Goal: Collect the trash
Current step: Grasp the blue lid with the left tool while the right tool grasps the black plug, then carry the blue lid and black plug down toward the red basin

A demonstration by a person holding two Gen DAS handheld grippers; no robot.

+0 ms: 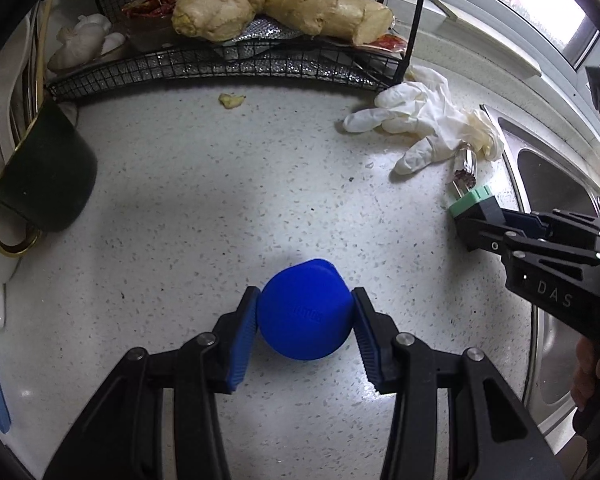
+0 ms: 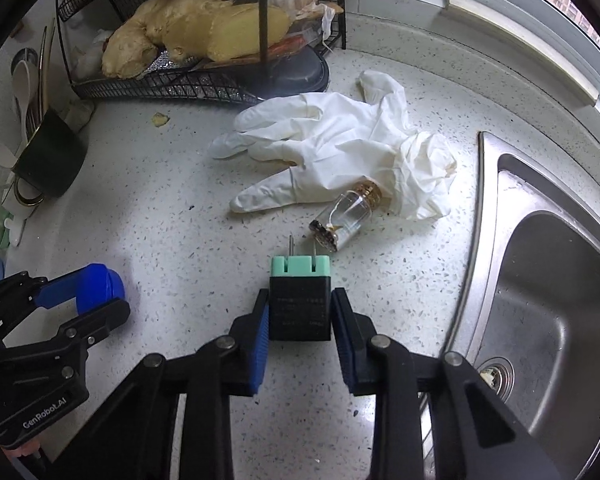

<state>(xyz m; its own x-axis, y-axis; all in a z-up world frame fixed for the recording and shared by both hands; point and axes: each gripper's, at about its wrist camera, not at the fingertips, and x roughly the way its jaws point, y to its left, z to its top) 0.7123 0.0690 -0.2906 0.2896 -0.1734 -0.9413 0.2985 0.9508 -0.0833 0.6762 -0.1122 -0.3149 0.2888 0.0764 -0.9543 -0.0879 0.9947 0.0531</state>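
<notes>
Two wrist views of a speckled desk (image 2: 180, 216) beside a steel sink (image 2: 548, 312); a wire rack (image 2: 168, 84) with ginger root (image 2: 196, 28) stands at the back. The left claw (image 1: 305, 314) is clamped on a blue cap (image 1: 304, 312), one pad on each side of its rounded body, just above the desk; the cap looks like rigid moulded plastic, light and smooth, so a grip across its widest part seems soundest, since a rounded wall may slip out of a shallow pinch. The right claw (image 2: 300, 316) has its pads against the flat sides of a black plug adapter (image 2: 300, 308) with a green face and two metal prongs pointing away; it appears hard, compact and somewhat denser than the cap; the flat parallel sides suit the pads well, and the prongs are best left untouched. Still on the desk lie a white glove (image 2: 332, 148), limp and thin, likely to drape and best pinched at a bunched fold; against its cuff lies a small glass vial (image 2: 346, 216) on its side, probably fragile and prone to roll, to be taken across its barrel; a ginger scrap (image 2: 160, 119) lies near the rack.
</notes>
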